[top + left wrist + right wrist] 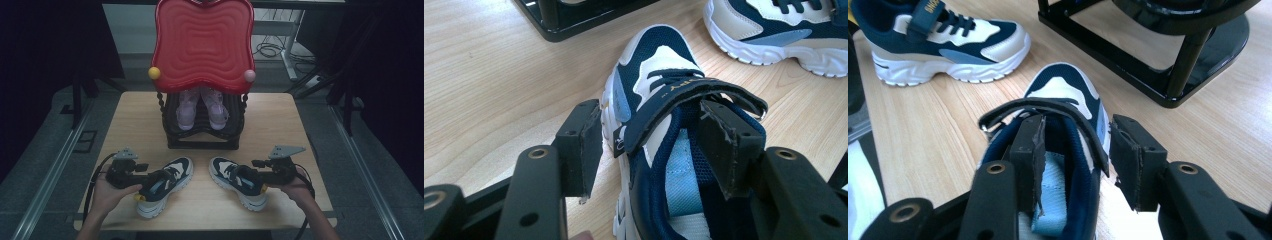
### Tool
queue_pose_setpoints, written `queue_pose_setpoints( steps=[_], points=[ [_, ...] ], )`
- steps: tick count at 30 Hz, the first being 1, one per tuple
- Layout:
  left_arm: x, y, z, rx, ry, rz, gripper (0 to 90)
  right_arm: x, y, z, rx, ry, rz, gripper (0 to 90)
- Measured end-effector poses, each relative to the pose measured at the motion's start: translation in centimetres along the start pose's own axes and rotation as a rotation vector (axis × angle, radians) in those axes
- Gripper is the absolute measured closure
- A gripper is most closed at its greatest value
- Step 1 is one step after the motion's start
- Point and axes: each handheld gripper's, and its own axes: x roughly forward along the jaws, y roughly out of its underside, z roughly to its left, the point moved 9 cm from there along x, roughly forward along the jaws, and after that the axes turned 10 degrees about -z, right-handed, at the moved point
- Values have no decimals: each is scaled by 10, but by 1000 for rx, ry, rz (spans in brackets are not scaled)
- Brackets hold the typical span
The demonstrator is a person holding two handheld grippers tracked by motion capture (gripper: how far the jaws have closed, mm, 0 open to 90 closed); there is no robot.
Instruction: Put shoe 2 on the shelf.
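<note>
Both navy sneakers, left (165,184) and right (239,181), sit near on the table (280,120), each gripper, left (649,150) and right (1075,160), open around a collar, nothing lifted yet toward the far black rack (202,131)

Hidden and cropped parts around two sneakers, a rack and two hand-held grippers.

In the high view, the red tray (202,42) covers the top of the black rack (202,127) at the table's far edge, hiding the upper parts of the pink shoes (201,107) inside. The left gripper (145,182) and right gripper (252,176) have their jaw tips buried in the left sneaker (165,185) and right sneaker (239,181). In the left gripper view, the sneaker's heel is cut off by the bottom edge, and its strap lettering (674,86) is too small to read.
</note>
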Motion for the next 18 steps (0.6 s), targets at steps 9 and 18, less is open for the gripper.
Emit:
queue_pose_setpoints(
  steps=[9, 18],
  points=[
    [10, 2, 0, 17, 7, 33, 445, 10, 0, -3, -10, -25, 52, 577],
    [13, 4, -1, 16, 18, 58, 456, 19, 2, -7, -19, -27, 115, 588]
  ],
)
